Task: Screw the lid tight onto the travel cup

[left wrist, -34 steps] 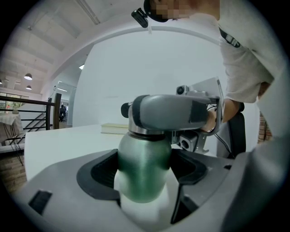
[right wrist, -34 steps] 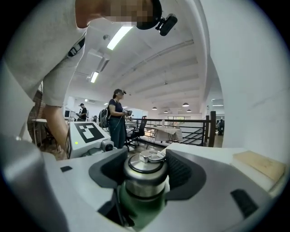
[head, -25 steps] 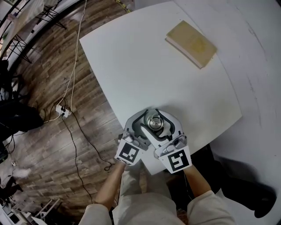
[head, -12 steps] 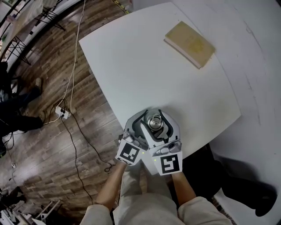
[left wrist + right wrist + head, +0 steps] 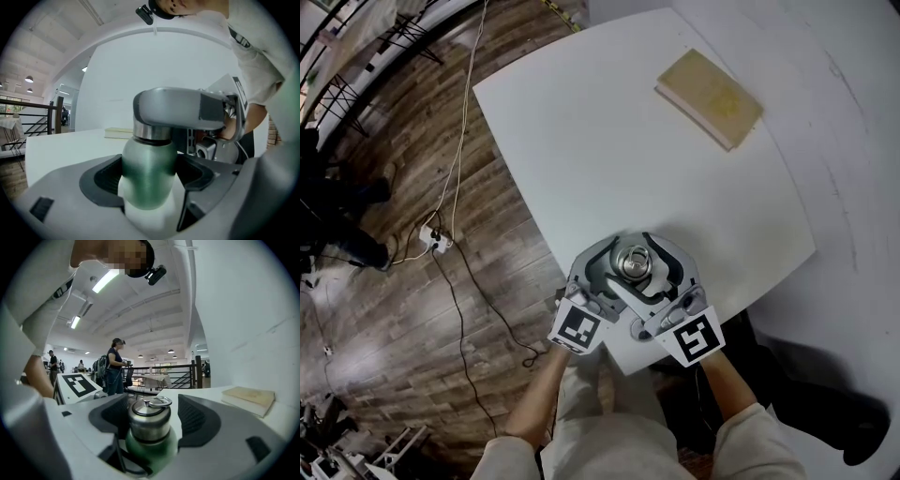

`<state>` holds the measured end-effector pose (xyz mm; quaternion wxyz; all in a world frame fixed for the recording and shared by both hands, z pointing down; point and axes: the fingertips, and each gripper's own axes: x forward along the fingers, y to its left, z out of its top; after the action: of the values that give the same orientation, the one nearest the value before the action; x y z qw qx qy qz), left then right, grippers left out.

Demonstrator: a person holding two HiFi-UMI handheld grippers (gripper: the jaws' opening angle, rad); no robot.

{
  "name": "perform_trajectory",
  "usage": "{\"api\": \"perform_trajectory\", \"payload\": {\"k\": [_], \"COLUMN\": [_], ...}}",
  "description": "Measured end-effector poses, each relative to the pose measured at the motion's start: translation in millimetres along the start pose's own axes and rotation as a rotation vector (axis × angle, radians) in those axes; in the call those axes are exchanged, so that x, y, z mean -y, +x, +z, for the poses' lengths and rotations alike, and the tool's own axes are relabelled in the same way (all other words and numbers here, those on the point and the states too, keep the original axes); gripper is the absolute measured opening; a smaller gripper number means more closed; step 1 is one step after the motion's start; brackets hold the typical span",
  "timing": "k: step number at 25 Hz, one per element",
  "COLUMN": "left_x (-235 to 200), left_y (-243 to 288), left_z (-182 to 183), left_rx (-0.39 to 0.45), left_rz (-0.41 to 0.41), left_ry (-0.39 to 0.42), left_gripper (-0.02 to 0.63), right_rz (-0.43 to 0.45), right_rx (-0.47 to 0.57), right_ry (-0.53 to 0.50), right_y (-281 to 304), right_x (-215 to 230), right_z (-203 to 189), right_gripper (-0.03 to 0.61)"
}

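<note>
A green travel cup with a steel lid and a ring handle stands near the front edge of the white table. My left gripper is shut on the cup's green body, its dark pads against both sides. My right gripper reaches round the lid higher up; its jaws are opening, and a gap shows between the lid and the right pad. In the left gripper view a right-gripper finger crosses in front of the lid. In the head view both grippers surround the cup from the near side.
A tan book lies at the table's far right; the same book shows beyond my right gripper. The table edge runs just behind the grippers. Cables and a power strip lie on the wood floor at left. People stand in the background.
My right gripper swung left, then back out to the right, and its jaws have spread away from the lid. The left gripper and the cup have stayed put.
</note>
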<state>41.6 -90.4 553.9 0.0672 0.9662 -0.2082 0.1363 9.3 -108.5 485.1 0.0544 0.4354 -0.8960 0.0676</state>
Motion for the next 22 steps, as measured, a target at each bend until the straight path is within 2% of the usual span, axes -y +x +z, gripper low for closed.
{"api": "perform_trajectory", "payload": {"k": [3,6,9,12,17,22], "left_x": [-1.0,-1.3,-0.5,-1.1,-2.5,-0.9], "left_y": [1.1,0.1,0.6,3.3,1.0,-0.8], "left_z": [0.9,1.8,2.0,1.6,2.6,1.8], "left_rx": [0.008,0.020,0.024,0.020,0.023,0.028], "left_rz": [0.000,0.001,0.001,0.001,0.001,0.001], "left_ry": [0.002,0.000,0.001,0.008,0.009,0.007], "left_gripper": [0.356,0.356,0.356,0.356,0.356,0.356], "right_rz": [0.133,0.254,0.329,0.364,0.406,0.410], "right_rx": [-0.020,-0.078,-0.117,-0.125,-0.129,-0.130], "right_ry": [-0.031,-0.106,-0.167,-0.152,-0.184,-0.179], "right_y": [1.9,4.3,5.2,6.5,8.8,6.7], "right_x": [-4.7,-14.9,-19.0,-17.7,-18.6,-19.9], "right_z": [0.5,-7.2,-12.5,-14.0,-9.3,-12.1], "right_gripper": [0.318,0.318,0.318,0.317,0.298,0.273]}}
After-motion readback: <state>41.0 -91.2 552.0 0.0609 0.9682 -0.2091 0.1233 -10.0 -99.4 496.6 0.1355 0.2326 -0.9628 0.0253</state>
